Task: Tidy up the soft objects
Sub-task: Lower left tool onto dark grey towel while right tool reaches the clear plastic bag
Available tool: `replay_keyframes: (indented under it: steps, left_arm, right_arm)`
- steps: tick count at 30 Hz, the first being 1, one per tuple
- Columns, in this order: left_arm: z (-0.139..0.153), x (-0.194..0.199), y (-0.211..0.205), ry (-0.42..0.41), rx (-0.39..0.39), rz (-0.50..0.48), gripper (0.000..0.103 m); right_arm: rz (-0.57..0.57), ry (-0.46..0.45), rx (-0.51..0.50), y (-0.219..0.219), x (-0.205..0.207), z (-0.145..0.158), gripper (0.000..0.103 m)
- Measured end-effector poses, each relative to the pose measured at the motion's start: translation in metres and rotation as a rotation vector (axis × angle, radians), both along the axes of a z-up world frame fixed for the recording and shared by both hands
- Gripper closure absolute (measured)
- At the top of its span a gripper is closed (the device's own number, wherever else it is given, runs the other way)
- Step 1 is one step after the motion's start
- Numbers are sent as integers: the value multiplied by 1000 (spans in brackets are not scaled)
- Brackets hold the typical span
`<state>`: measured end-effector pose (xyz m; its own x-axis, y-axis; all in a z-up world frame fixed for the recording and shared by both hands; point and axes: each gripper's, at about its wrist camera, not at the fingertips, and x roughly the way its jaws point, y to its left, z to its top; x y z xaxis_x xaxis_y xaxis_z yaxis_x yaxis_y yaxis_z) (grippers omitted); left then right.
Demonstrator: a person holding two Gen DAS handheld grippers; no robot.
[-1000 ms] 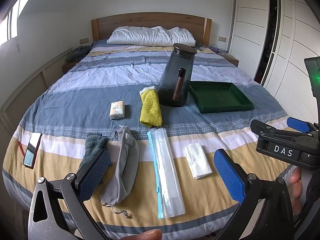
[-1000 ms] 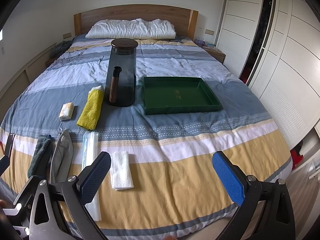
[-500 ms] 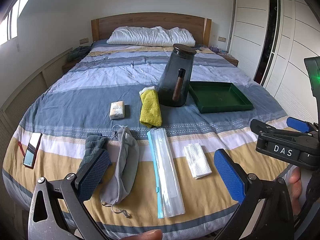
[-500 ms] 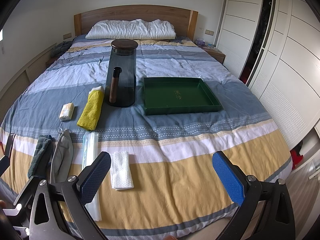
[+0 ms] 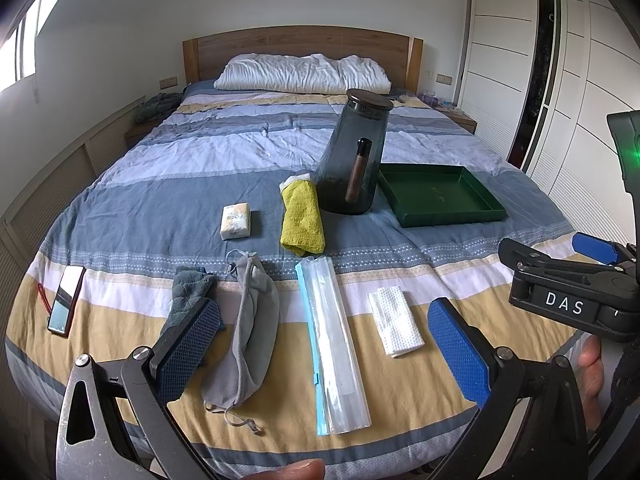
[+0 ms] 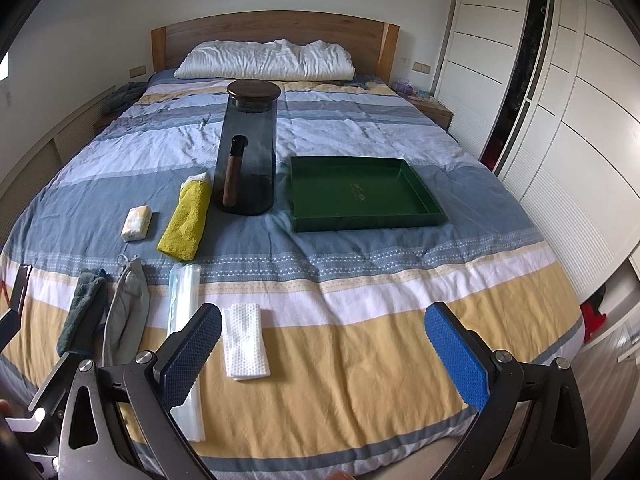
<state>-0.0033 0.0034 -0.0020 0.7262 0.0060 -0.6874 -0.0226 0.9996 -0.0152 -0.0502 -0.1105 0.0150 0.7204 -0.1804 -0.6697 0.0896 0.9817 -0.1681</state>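
A: Where are the soft things?
B: Folded yellow towel (image 5: 302, 216), grey fabric pouch (image 5: 250, 328) and white dotted cloth (image 5: 396, 320) lie on the striped bed (image 6: 360, 288)
A: Claws?
B: Left claw (image 5: 320, 354) and right claw (image 6: 324, 354) both wide, holding nothing

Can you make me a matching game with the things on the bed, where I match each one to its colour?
Things:
1. tray
2. towel next to the jar
3. drawstring pouch
4. small folded cloth

Colours:
A. grey
B. white
C. dark green
D. yellow

Pairs: 1-C, 2-D, 3-A, 4-B
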Motion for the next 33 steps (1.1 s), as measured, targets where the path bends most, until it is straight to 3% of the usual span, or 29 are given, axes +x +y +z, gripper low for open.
replay_keyframes:
  steps: [10,17,19,21,24,27,33]
  left_arm:
    - [-8,-4,19,-4,11,25,1]
    - [-43,-1,88,120,-3,125,1]
    - [-46,-3,113,86,56,172,1]
    - [-56,-4,135,89,63,210,1]
    - [-62,-8,159,138,110,242,1]
    - [-89,6,160,223,23,220,1]
    - [-120,41,164,340,-6,188,1]
  right_arm:
    - [31,14,-2,9,4,-13,0]
    - [78,85,-29,18,21,-55,0]
    - [78,112,-38,18,32,-68,0]
    - [80,132,-44,19,42,-78,0]
    - [90,162,-40,22,57,-95,0]
    - [107,196,-21,24,74,-113,0]
    - [134,239,-16,25,97,-140,0]
